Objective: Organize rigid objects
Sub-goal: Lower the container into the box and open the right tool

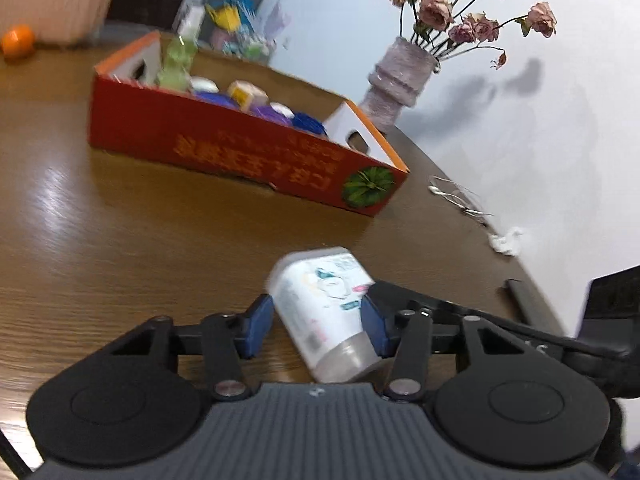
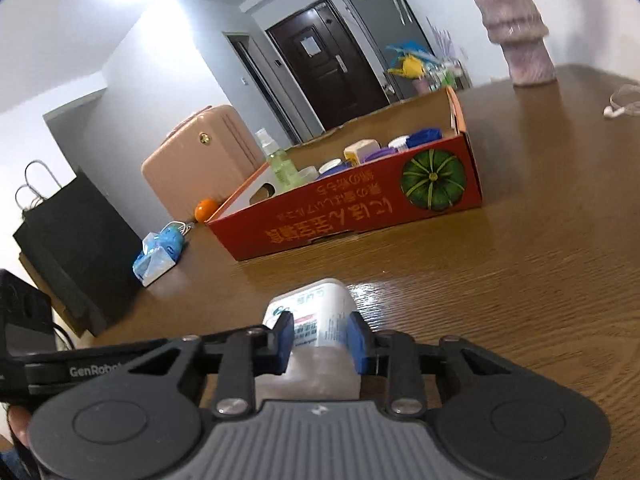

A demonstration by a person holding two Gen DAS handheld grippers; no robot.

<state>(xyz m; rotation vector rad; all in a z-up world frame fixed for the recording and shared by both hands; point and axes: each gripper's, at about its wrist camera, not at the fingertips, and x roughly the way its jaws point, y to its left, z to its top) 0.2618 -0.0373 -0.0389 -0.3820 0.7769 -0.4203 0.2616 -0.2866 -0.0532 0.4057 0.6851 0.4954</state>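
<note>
Two claws worked one white tube [image 1: 326,300] over the brown wooden table [image 1: 120,248]. From the left wrist view, the left claw [image 1: 318,322] had its blue pads on either side of the tube's printed body, the right pad pressed against it and the left pad touching or just beside it; the tube lay tilted, its translucent cap end toward the camera. From the right wrist view, the right claw [image 2: 320,342] was clamped on the same tube [image 2: 320,312], both blue pads pressed against its sides near the cap end, the flat end pointing away over the table.

Beyond the tube stood an open red cardboard box [image 1: 224,140] printed with a green pumpkin, well apart from both claws. Inside it were a green spray bottle [image 1: 178,60] standing upright at one end and several small jars and lids, too blurred to name. A ribbed vase [image 1: 396,80] of dried roses stood behind the box near the wall, white earphones [image 1: 456,196] lay at the table's edge, and an orange [image 1: 18,40] sat far off.
</note>
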